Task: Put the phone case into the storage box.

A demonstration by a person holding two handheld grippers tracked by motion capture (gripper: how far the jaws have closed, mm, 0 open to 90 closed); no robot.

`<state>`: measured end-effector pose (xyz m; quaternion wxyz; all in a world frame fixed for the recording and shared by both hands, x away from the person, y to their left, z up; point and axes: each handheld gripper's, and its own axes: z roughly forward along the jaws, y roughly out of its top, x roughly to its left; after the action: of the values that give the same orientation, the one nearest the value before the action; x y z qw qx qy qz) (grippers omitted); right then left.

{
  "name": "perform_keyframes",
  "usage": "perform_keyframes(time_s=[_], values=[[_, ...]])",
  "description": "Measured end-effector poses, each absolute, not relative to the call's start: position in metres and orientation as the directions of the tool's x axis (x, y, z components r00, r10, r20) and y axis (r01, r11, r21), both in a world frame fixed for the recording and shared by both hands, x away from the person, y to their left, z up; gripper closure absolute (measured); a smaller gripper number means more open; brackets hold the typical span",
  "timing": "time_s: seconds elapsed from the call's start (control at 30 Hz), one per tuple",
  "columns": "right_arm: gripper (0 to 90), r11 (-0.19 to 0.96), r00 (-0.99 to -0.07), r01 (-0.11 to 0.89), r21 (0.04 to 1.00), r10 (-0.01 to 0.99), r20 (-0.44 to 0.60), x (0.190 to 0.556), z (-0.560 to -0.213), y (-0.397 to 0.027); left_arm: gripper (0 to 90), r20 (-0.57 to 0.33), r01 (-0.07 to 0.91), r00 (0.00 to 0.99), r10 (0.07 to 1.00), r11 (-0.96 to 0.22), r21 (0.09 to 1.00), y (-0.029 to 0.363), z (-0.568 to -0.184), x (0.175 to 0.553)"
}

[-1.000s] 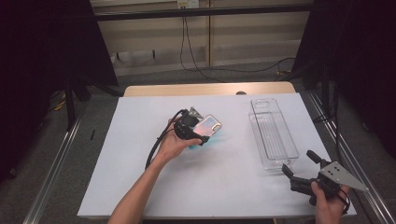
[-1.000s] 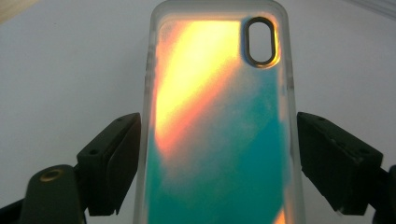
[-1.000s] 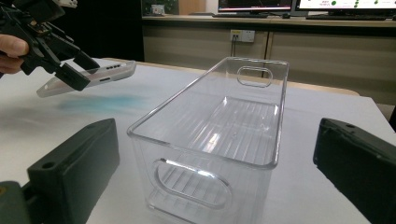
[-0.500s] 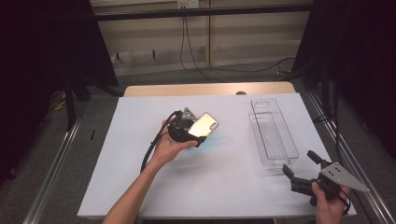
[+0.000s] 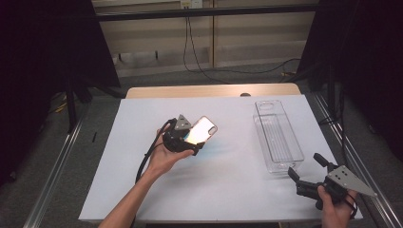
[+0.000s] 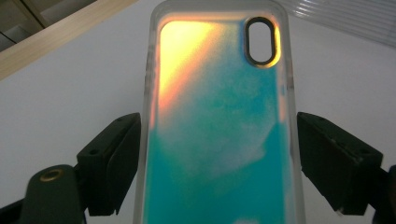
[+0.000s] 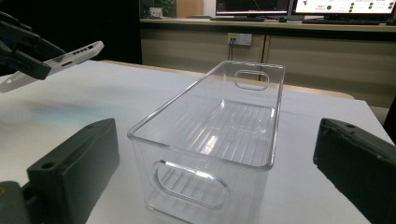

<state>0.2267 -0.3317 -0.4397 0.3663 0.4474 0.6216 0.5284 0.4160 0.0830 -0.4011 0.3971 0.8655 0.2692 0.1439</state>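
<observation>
- Two grippers in play; left gripper (image 5: 190, 137) has its jaws clamped on the long edges of a phone case (image 5: 201, 130), iridescent orange-to-teal, camera cutout at the far end.
- Case is up off the white table (image 5: 228, 190), tilted, over the table's middle, well left of the clear bin (image 5: 278, 137).
- Right gripper (image 5: 306, 173) sits low at the near right corner, jaws wide apart, nothing between them, aimed at the bin's near end.
- Bin looks empty in the right gripper view: ribbed floor, handle cutouts at both ends.
- Progress, judged: pickup done, carry underway; likely goal is dropping the case into the bin.
- Left to do: cross the gap to the bin, lower in, release. Right gripper may steady the bin; not touching it yet.
</observation>
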Motion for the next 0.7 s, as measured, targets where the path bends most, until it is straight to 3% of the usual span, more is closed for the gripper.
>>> perform_keyframes(time_s=[0.43, 0.7], values=[[0.0, 0.054, -0.353, 0.155, 0.986, 0.936, 0.004, 0.227, -0.436, -0.325, 17.3, 0.095, 0.292, 0.796, 0.598, -0.516, 0.806, 0.099, -0.402, 0.388], [0.0, 0.060, -0.391, 0.149, 0.987, 0.920, 0.003, 0.229, -0.433, -0.316, 17.3, 0.082, 0.297, 0.791, 0.606, -0.498, 0.814, 0.103, -0.407, 0.373]])
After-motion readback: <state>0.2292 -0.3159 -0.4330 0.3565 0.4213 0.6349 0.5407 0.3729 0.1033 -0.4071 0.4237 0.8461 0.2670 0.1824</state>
